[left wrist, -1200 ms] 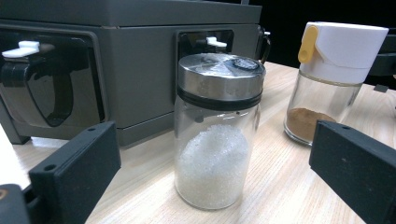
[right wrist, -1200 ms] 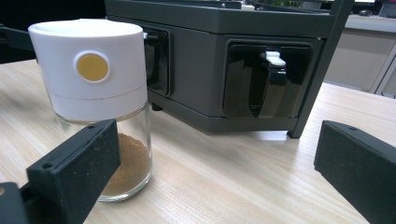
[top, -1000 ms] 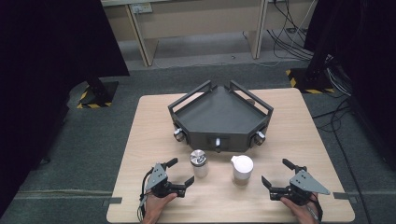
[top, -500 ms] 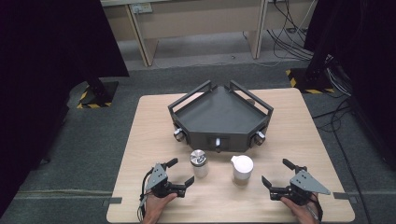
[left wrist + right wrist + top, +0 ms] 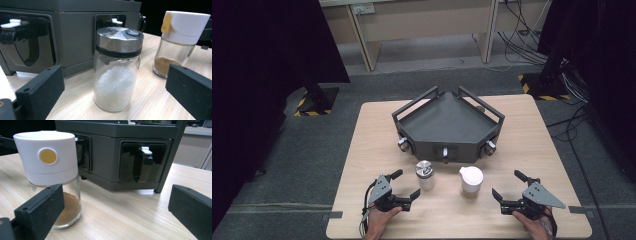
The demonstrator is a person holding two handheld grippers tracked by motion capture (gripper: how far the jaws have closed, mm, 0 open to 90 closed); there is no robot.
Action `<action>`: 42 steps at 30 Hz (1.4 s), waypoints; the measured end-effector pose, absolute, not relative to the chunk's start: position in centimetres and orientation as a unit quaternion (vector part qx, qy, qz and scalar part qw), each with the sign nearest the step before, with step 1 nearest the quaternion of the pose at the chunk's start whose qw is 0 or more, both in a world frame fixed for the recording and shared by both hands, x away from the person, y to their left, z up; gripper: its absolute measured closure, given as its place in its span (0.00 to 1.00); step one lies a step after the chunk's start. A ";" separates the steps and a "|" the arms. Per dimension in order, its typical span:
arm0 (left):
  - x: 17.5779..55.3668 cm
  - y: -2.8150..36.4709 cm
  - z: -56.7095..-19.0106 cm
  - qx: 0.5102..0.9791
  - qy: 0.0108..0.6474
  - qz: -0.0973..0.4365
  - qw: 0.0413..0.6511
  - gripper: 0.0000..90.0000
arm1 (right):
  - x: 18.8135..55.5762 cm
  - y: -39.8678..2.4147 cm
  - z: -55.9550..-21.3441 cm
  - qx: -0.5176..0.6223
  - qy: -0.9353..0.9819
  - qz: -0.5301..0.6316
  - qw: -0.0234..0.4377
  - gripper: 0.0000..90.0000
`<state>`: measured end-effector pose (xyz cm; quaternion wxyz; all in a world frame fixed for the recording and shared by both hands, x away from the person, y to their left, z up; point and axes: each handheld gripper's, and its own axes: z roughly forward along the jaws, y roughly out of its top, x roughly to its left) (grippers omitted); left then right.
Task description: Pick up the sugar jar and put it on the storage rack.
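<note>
A glass jar of white grains with a steel lid (image 5: 425,175) (image 5: 116,70) stands on the wooden table (image 5: 362,150). Right of it stands a glass jar of brown powder with a white cap (image 5: 471,182) (image 5: 53,175) (image 5: 178,42). Behind both sits a dark grey three-sided rack (image 5: 447,122) (image 5: 62,32) (image 5: 120,152) with spout-like dispensers in its front faces. My left gripper (image 5: 405,184) (image 5: 112,100) is open, jaws wide apart, a little short of the steel-lidded jar. My right gripper (image 5: 508,185) (image 5: 115,217) is open, with the white-capped jar just beyond its left jaw.
The table's front edge runs just below both hands. Grey carpet floor (image 5: 312,150) surrounds the table, with black stands (image 5: 314,95) and cables (image 5: 522,45) at the back. Bare wood lies left and right of the rack.
</note>
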<state>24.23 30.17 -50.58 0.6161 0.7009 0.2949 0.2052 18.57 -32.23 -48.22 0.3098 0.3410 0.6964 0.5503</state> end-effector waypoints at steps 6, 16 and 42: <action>24.3 30.0 -50.6 0.702 0.295 0.206 0.615 0.02 | 18.6 -32.2 -48.3 0.340 0.696 0.552 0.310 0.01; 24.4 29.8 -50.7 0.702 0.297 0.206 0.614 0.02 | 18.6 -32.2 -48.3 0.340 0.694 0.554 0.309 0.01; 24.4 29.4 -50.6 0.704 0.289 0.208 0.614 0.02 | 18.5 -32.2 -48.3 0.341 0.693 0.555 0.309 0.01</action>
